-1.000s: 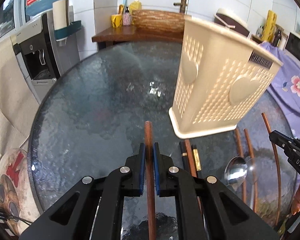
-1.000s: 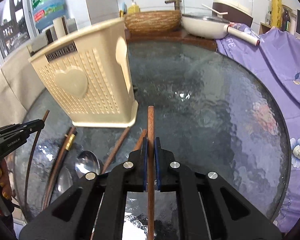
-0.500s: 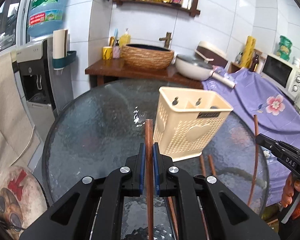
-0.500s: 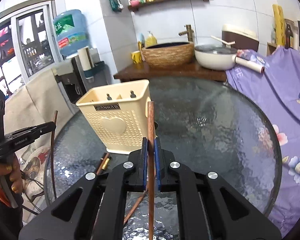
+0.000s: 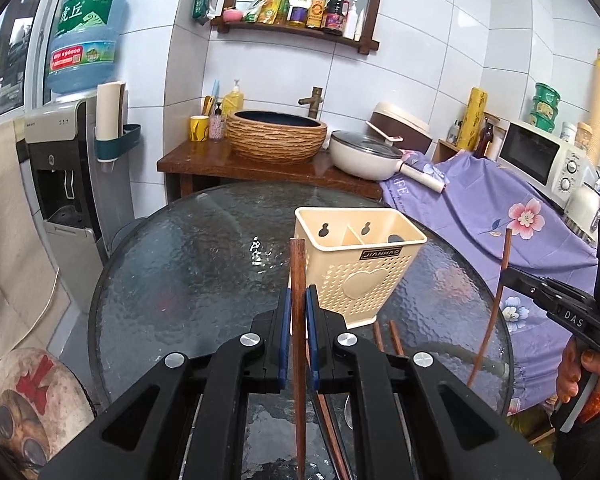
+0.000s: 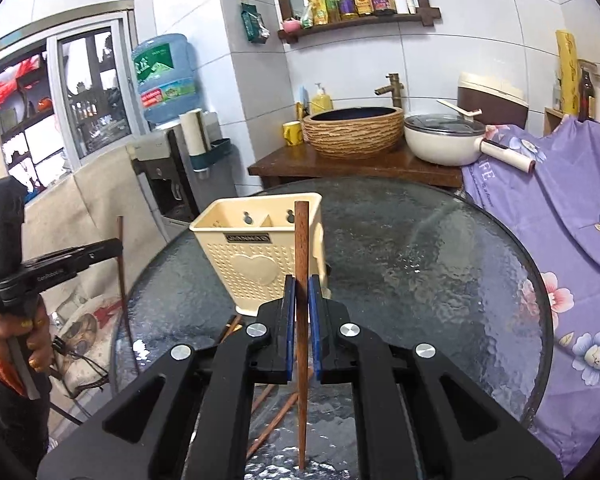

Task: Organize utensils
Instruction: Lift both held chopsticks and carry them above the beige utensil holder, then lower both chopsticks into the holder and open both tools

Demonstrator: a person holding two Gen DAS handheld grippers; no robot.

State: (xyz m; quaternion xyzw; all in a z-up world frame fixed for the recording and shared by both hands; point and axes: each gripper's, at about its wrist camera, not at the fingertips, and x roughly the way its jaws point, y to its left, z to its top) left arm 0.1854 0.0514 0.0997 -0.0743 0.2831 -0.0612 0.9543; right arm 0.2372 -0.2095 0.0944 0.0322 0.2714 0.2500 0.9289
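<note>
A cream plastic utensil holder (image 5: 358, 264) with a heart on its front stands on the round glass table (image 5: 196, 280); it also shows in the right wrist view (image 6: 256, 256). My left gripper (image 5: 298, 300) is shut on a brown wooden chopstick (image 5: 298, 272), held upright above the table near the holder. My right gripper (image 6: 301, 288) is shut on another brown chopstick (image 6: 301, 240), also upright. Each gripper shows in the other's view, the right one (image 5: 512, 276) and the left one (image 6: 116, 248). Loose chopsticks (image 5: 394, 336) lie in front of the holder.
A wooden counter (image 5: 260, 164) with a woven basin (image 5: 276, 136) and a white pan (image 5: 364, 156) stands behind the table. A water dispenser (image 5: 60, 168) stands at the left. Purple flowered cloth (image 5: 500, 216) covers the right side.
Both grippers have lifted up and back from the table, each with its chopstick. The holder now looks smaller and farther away, with its open top in view.
</note>
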